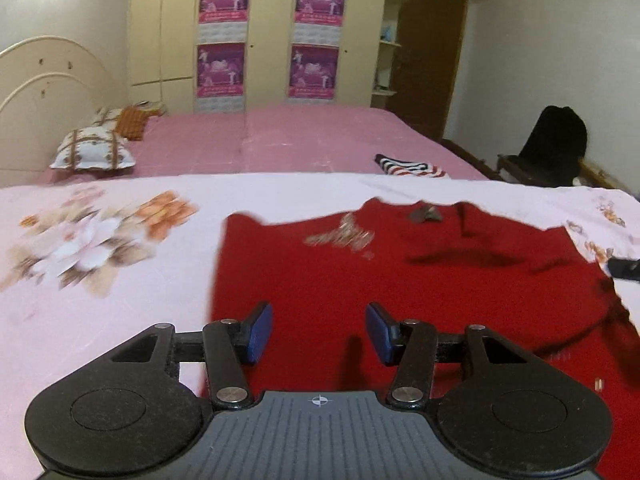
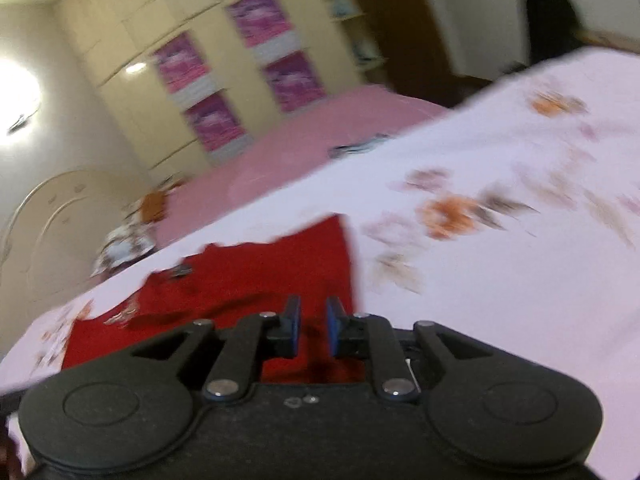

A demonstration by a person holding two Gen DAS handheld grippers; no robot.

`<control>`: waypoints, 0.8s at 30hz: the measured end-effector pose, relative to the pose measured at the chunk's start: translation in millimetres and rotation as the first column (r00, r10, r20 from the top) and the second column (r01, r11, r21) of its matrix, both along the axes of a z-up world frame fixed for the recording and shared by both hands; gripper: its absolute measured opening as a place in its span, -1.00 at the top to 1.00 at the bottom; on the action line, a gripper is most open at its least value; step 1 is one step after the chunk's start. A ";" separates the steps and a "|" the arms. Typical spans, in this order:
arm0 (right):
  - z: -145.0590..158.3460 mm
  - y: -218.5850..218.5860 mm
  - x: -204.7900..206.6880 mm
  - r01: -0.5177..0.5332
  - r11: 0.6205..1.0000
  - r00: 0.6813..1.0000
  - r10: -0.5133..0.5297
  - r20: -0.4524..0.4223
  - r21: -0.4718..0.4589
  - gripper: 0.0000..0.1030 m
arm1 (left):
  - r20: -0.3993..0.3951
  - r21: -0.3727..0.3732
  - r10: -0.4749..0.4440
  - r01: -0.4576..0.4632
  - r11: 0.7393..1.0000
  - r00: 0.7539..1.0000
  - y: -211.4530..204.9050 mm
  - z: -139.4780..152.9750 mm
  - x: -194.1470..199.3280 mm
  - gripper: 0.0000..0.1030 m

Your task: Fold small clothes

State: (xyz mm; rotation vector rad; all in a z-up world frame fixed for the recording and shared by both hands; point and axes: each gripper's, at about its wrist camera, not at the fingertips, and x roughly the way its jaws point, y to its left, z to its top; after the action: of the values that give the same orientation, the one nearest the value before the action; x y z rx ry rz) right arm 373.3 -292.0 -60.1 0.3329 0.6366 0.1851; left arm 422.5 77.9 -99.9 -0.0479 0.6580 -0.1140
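Note:
A small red garment [image 1: 400,280] lies spread flat on a white floral sheet [image 1: 100,240]. It has a glittery print near its far edge and a dark tag at the neckline. My left gripper [image 1: 319,332] is open and empty, just above the garment's near left part. In the right wrist view the garment [image 2: 280,272] lies ahead and to the left. My right gripper [image 2: 313,328] hovers over the garment's right edge with its jaws a narrow gap apart and nothing between them. That view is tilted and blurred.
A pink bed [image 1: 300,140] lies beyond the sheet, with pillows [image 1: 94,148] at its left by the headboard and a striped cloth [image 1: 410,166] at its right. A wardrobe with purple posters [image 1: 268,36] stands behind. A dark chair [image 1: 552,148] is at the far right.

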 end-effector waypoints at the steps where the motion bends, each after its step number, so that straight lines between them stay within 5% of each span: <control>1: -0.8 15.3 6.9 -0.057 0.998 0.998 0.057 0.001 -0.032 0.71 | -0.008 0.005 -0.015 0.015 1.000 1.000 -5.1 -2.1 9.7 0.00; 4: -13.9 47.9 24.2 -0.160 0.968 0.987 0.158 -0.025 -0.192 0.79 | -0.061 0.080 0.011 -0.006 0.997 0.998 -11.3 -21.6 41.0 -0.66; 5: -22.2 47.5 31.0 -0.145 0.963 0.989 0.132 -0.067 -0.229 0.85 | -0.073 0.060 0.008 -0.003 0.998 0.997 -5.1 -28.3 45.8 -0.69; 7: -21.5 34.3 32.5 -0.146 0.971 0.989 0.137 -0.060 -0.187 0.90 | -0.067 0.002 0.027 -0.027 1.000 0.997 2.7 -18.7 45.4 -0.69; 10: -7.5 21.9 28.3 -0.120 0.973 0.991 0.129 0.034 -0.199 0.68 | 0.005 -0.034 0.033 -0.033 0.999 0.999 7.7 -4.5 52.7 -0.69; 15: -26.9 18.9 49.1 -0.115 0.973 0.993 0.112 -0.026 -0.199 0.80 | -0.076 0.024 0.026 -0.024 0.999 0.997 10.2 -31.8 97.0 -0.69; 18: -27.1 19.0 47.4 -0.130 0.968 0.991 0.131 -0.012 -0.215 0.79 | -0.060 0.040 0.011 -0.009 0.999 0.998 7.4 -27.9 92.6 -0.70; 24: 0.3 7.6 16.0 -0.138 0.975 0.987 0.150 0.060 -0.172 0.65 | 0.025 -0.062 -0.012 0.014 0.998 1.000 -2.7 0.8 34.5 -0.70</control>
State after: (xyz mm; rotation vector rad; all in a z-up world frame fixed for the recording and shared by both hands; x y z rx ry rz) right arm 389.3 -284.3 -59.8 0.1170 0.6005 0.2796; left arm 457.1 75.2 -99.1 -0.1019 0.6307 -0.1474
